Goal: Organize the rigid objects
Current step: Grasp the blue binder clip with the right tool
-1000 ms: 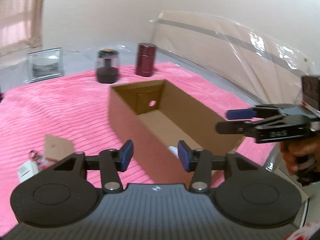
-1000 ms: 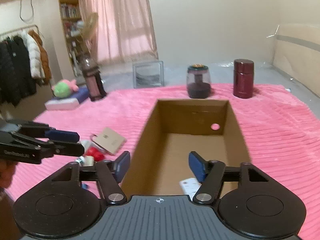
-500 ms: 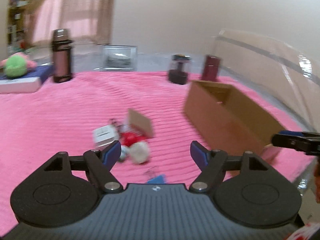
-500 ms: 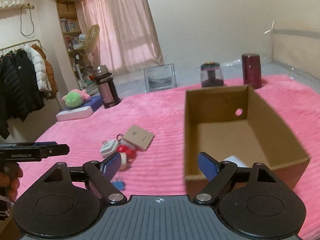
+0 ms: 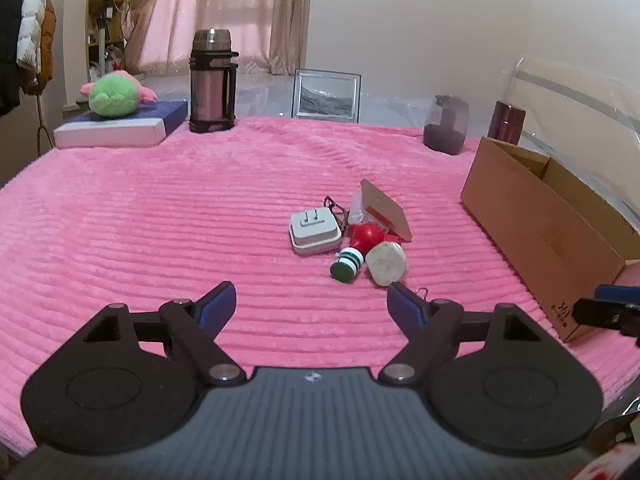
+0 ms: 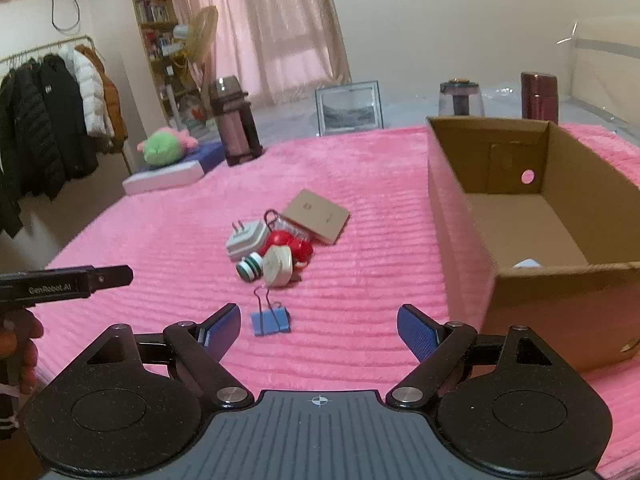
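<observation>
Right wrist view: both the left gripper (image 6: 132, 275) and the right gripper (image 6: 319, 330), jaws just spread and empty, swing from the open brown cardboard box (image 6: 560, 280) toward the small clutter heap (image 6: 276, 248) on the pink bed (image 6: 160, 240), likely for another pick.

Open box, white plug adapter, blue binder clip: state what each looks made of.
Open box: corrugated cardboard, matte brown with raw cut edges.
White plug adapter: likely smooth plastic with metal prongs.
Blue binder clip: probably painted metal with thin wire handles.
</observation>
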Demonstrator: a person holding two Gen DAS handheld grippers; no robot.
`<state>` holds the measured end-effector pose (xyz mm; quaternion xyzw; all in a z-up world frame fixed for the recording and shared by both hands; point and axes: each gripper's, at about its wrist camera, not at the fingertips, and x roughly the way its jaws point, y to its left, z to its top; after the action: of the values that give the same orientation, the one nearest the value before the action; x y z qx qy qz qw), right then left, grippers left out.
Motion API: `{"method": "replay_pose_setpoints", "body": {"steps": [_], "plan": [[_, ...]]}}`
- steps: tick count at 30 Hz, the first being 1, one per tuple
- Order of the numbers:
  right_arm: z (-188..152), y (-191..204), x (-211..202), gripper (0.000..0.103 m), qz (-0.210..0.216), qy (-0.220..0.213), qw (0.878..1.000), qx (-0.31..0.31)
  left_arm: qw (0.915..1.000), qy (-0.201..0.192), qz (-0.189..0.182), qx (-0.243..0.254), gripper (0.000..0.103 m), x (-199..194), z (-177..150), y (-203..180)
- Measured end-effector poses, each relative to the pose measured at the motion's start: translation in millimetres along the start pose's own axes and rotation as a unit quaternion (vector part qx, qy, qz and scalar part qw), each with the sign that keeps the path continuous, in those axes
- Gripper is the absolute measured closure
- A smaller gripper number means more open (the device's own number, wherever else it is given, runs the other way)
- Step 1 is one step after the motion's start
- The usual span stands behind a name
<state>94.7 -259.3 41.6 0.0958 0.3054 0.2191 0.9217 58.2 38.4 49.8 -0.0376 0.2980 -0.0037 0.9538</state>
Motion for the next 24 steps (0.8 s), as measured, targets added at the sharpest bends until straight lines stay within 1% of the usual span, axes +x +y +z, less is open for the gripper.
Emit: {"method": "replay_pose_setpoints", "body": {"steps": [4, 6, 8, 10, 13, 18, 24], "plan": [[-5.4, 5.2, 14.0, 0.02, -0.003, 0.005, 1.0, -0.004, 0.9998, 0.012, -0.015, -0.012, 0.022, 9.8, -2.8, 4.3], [-7.5, 8.2, 23.0, 0.02, -0.002, 0.008, 1.0, -0.007, 0.9995, 0.024, -0.016, -0.011, 0.022, 15.4, -4.4, 4.5], [-9.3, 10.9, 31.1, 0.02, -0.002, 0.012, 1.0, -0.012, 0.9987, 0.04, -0.026, -0.014, 0.022, 22.8, -5.9, 5.6], [-11.6, 15.0, 39.6, 0.02, -0.003, 0.015, 1.0, -0.019, 0.9982, 0.046, -0.034, -0.018, 0.022, 27.4, -7.6, 7.1], [-14.0, 21.2, 54.9, 0.02, 0.0, 0.023, 0.999, -0.026, 0.998, 0.052, -0.034, -0.013, 0.022, 35.5, -10.4, 7.3], [-20.1, 31.2, 80.1, 0.02, 0.003, 0.034, 0.999, -0.041, 0.997, 0.063, -0.039, -0.023, 0.022, 50.4, -13.7, 12.4], [-24.2, 36.0, 109.2, 0.021, 0.001, 0.043, 0.998, -0.043, 0.9974, 0.067, -0.022, -0.017, 0.023, 66.6, -15.2, 18.4]]}}
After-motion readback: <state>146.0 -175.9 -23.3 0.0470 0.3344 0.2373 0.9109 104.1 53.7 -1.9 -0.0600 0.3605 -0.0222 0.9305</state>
